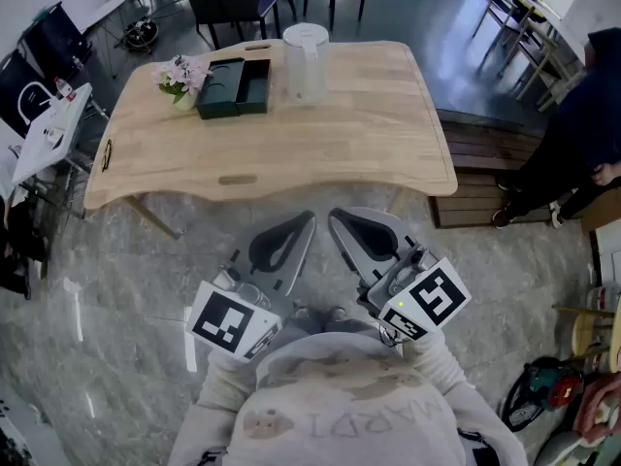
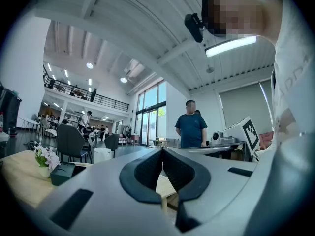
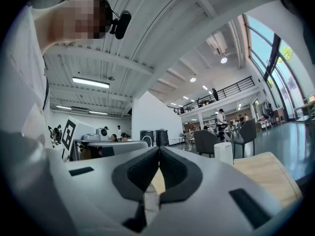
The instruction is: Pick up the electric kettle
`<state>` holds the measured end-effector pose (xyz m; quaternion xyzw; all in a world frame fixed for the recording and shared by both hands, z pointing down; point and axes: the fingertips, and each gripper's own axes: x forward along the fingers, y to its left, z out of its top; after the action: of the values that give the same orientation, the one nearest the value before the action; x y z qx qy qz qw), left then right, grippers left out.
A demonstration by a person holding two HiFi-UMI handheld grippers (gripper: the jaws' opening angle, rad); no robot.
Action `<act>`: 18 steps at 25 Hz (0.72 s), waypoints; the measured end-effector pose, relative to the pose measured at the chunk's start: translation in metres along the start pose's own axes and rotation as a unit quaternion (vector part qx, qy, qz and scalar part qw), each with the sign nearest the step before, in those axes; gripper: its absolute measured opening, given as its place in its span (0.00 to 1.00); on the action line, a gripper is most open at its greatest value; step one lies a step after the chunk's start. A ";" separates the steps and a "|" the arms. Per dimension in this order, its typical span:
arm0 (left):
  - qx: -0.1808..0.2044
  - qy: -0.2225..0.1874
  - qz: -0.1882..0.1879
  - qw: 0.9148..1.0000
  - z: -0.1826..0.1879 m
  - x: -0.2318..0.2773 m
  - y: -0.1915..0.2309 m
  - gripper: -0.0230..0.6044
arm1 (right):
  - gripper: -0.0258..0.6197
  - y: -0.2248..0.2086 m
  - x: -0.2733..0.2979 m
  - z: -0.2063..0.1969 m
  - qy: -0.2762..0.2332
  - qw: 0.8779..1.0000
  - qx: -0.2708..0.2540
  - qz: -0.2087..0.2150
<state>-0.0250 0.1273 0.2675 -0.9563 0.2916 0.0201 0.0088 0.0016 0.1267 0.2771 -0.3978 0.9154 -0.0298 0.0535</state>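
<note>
Held level short of the surface (image 1: 369,134), the left gripper (image 1: 303,223) and right gripper (image 1: 340,223) have fingers together and empty, seemingly poised for the electric kettle (image 1: 305,61) at 12 o'clock.

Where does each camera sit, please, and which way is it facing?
Head view: on the person's head, looking steeply down at the table and kettle; shows the torso, left gripper and right gripper.
Left gripper view: on that gripper, level along its shut jaws toward flowers and kettle; torso at right.
Right gripper view: on that gripper, level along its shut jaws toward the kettle; torso at left.
Shared: both gripper views show kettle, table and the other gripper's cube.
</note>
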 end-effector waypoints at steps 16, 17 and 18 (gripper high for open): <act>-0.007 -0.017 -0.003 1.000 0.006 -0.007 0.011 0.06 | 0.06 0.008 0.012 0.003 -0.001 1.000 -0.004 0.001; -0.007 -0.017 -0.003 1.000 0.006 -0.008 0.013 0.06 | 0.06 0.009 0.013 0.003 -0.001 1.000 -0.005 0.000; -0.007 -0.017 -0.003 1.000 0.005 -0.009 0.014 0.06 | 0.06 0.009 0.015 0.002 -0.001 1.000 -0.005 -0.001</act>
<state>-0.0406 0.1208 0.2626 -0.9567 0.2883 0.0382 0.0070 -0.0147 0.1220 0.2731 -0.3987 0.9153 -0.0251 0.0520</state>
